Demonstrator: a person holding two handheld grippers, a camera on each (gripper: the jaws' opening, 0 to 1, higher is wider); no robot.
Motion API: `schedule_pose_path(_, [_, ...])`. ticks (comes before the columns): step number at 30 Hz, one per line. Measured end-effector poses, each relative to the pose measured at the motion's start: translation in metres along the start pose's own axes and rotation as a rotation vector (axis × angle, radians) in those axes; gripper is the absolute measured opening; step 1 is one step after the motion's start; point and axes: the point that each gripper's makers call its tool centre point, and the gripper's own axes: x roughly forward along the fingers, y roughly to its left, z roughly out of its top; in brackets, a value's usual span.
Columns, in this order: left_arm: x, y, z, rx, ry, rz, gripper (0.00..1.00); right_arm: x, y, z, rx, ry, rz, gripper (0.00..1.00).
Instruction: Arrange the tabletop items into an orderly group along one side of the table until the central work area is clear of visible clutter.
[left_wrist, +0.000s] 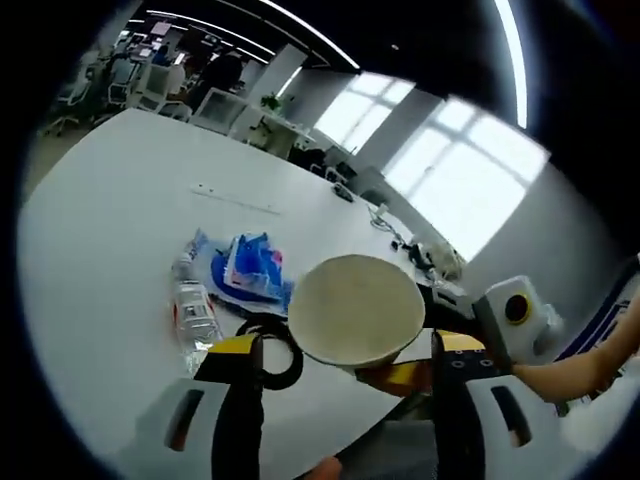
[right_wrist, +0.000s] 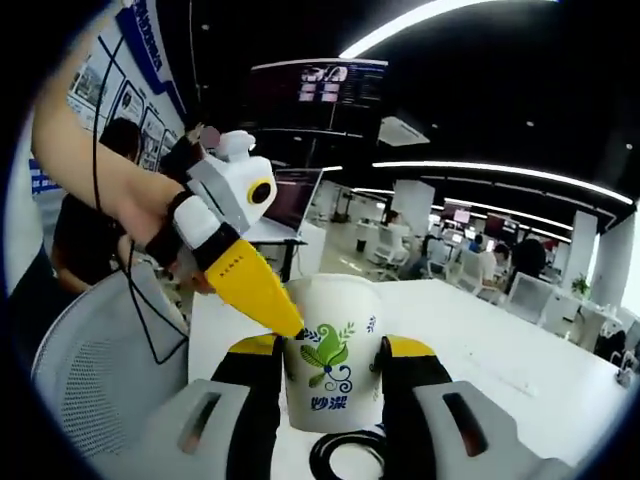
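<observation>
A white paper cup (right_wrist: 330, 350) with a green leaf print stands upright between the jaws of my right gripper (right_wrist: 330, 352), which is shut on it. In the left gripper view the same cup (left_wrist: 355, 310) shows its cream top, with the right gripper (left_wrist: 400, 373) holding it from below right. My left gripper (left_wrist: 348, 345) is open, jaws wide on either side of the cup. In the right gripper view, a yellow jaw of the left gripper (right_wrist: 268, 298) touches the cup's left rim, held by a person's hand.
On the white table (left_wrist: 120, 200) lie a clear water bottle (left_wrist: 195, 312), a blue packet (left_wrist: 250, 268) and a black tape roll (left_wrist: 272, 352), also seen as a black ring (right_wrist: 345, 455). A grey mesh chair (right_wrist: 95, 370) stands at the left.
</observation>
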Motion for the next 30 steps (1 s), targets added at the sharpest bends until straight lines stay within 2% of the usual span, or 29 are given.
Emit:
schedule_pose_path(4, [0.002, -0.005, -0.003, 0.022, 0.014, -0.012, 0.47, -0.002, 0.004, -0.001, 0.006, 0.002, -0.003, 0.36])
schedule_pose_path(7, [0.007, -0.006, -0.004, 0.032, 0.009, 0.000, 0.47, -0.003, 0.003, -0.006, 0.010, 0.020, -0.019, 0.37])
schedule_pose_path(10, [0.012, -0.006, -0.008, 0.066, 0.033, 0.015, 0.46, -0.007, 0.002, -0.014, 0.020, 0.046, -0.037, 0.37])
schedule_pose_path(13, [0.017, -0.009, -0.015, 0.163, 0.082, 0.025, 0.46, -0.013, 0.002, -0.022, 0.013, 0.075, -0.055, 0.38])
schedule_pose_path(15, [0.022, -0.016, -0.018, 0.224, 0.103, 0.012, 0.45, -0.020, -0.002, -0.034, 0.028, 0.113, -0.078, 0.38])
schedule_pose_path(18, [0.031, -0.032, -0.019, 0.249, 0.101, -0.037, 0.42, -0.030, -0.007, -0.047, 0.046, 0.151, -0.107, 0.37])
schedule_pose_path(22, [0.043, -0.030, -0.022, 0.249, 0.113, -0.038, 0.34, -0.046, -0.012, -0.054, 0.067, 0.148, -0.133, 0.37])
schedule_pose_path(24, [0.049, -0.035, -0.027, 0.227, 0.129, -0.065, 0.36, -0.051, -0.014, -0.057, 0.070, 0.159, -0.147, 0.37])
schedule_pose_path(27, [0.058, -0.040, -0.036, 0.251, 0.163, -0.077, 0.40, -0.058, -0.017, -0.061, 0.076, 0.162, -0.161, 0.36])
schedule_pose_path(30, [0.068, -0.044, -0.041, 0.257, 0.188, -0.095, 0.42, -0.067, -0.021, -0.072, 0.096, 0.179, -0.186, 0.37])
